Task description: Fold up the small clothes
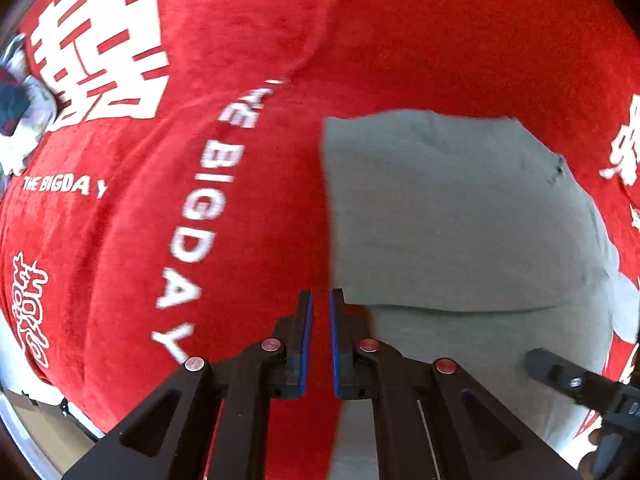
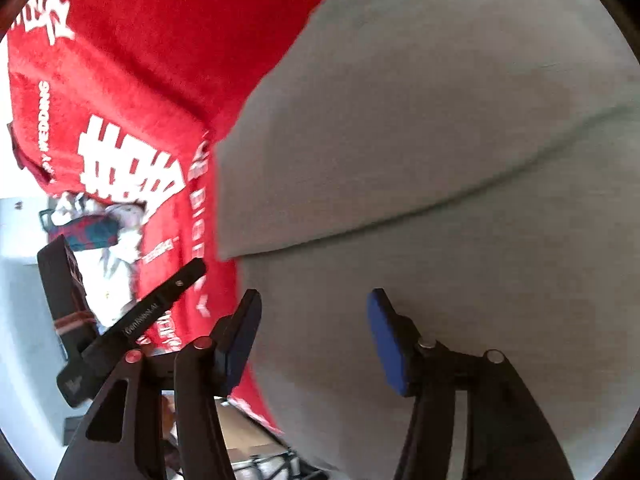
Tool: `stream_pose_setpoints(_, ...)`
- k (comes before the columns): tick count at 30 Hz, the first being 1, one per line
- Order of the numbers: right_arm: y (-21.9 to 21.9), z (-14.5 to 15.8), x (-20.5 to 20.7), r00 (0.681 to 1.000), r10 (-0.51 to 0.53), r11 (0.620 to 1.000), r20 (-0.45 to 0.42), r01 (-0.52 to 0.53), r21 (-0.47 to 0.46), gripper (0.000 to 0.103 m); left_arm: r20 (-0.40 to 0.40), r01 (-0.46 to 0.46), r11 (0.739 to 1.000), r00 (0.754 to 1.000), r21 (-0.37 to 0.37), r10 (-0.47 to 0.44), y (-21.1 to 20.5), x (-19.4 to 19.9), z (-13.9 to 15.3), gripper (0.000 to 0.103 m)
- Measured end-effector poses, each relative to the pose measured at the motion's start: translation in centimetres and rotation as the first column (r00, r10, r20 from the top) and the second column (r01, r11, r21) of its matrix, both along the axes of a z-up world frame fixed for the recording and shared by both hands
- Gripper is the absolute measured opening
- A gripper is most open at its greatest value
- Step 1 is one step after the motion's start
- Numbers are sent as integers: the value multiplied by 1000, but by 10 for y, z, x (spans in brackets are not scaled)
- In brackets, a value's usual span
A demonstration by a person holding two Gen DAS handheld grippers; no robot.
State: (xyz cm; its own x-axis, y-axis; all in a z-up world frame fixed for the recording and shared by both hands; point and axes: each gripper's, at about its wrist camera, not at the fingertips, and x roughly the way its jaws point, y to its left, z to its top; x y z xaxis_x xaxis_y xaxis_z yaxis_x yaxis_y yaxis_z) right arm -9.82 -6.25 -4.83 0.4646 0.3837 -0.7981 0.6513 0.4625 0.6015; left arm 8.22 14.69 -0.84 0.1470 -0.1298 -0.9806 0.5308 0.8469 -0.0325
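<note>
The grey garment (image 1: pixel 460 216) lies folded on the red printed cloth (image 1: pixel 248 80), its left edge running straight ahead of the left gripper (image 1: pixel 320 300), whose jaws stand narrowly parted, holding nothing. The right gripper (image 2: pixel 314 300) is nearer, hovering wide open over the garment's middle.

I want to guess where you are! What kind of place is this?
Probably a folding table at home, though little of the room shows. A red cloth printed with white wedding lettering covers it, a grey garment lies folded on top, and more clothes wait nearby.
</note>
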Motion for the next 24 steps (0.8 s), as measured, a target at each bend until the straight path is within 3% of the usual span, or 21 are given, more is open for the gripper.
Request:
stream_pose_setpoints(1,-10,2,-10,1000,-20,1000,-10,19,-22,63,-4,6,1000,1000,6,-6,-6,-4,-1,94)
stream_pose_setpoints(2,-27,5,-25,998,-62,997,-20,60,-56,63,4,8,1000,1000,13,-8,-14,-10,0,101)
stream_pose_setpoints(8,-107,-7,-72,948,-317,945,-28,313,-90,63,42,102,995,994,1,-102,-67,-47,8,102)
stream_pose_setpoints(12,-144,-20,-77,918,-395,916,-25,391,-92,61,92,98,995,991,3,-98,-89,-59,16,102)
stream_pose_setpoints(13,-148,-23,-75,913,-407,911,-30,403,-92,43,100,98,995,990,5,-98,-92,-60,17,102)
stream_pose_setpoints(14,-153,-28,-76,908,-416,907,-45,411,-89,8,105,100,995,989,8,-100,-97,-62,18,102)
stream_pose_setpoints(17,-162,-36,-81,903,-423,906,-71,419,-63,7,73,124,992,989,24,-126,-110,-66,13,102)
stream_pose_setpoints(22,-156,-26,-90,924,-368,927,-99,357,-114,7,90,182,981,978,61,-187,-128,-83,10,102)
stream_pose_setpoints(24,-158,-25,-102,926,-370,928,-76,364,-79,7,80,206,977,974,61,-211,-136,-93,10,102)
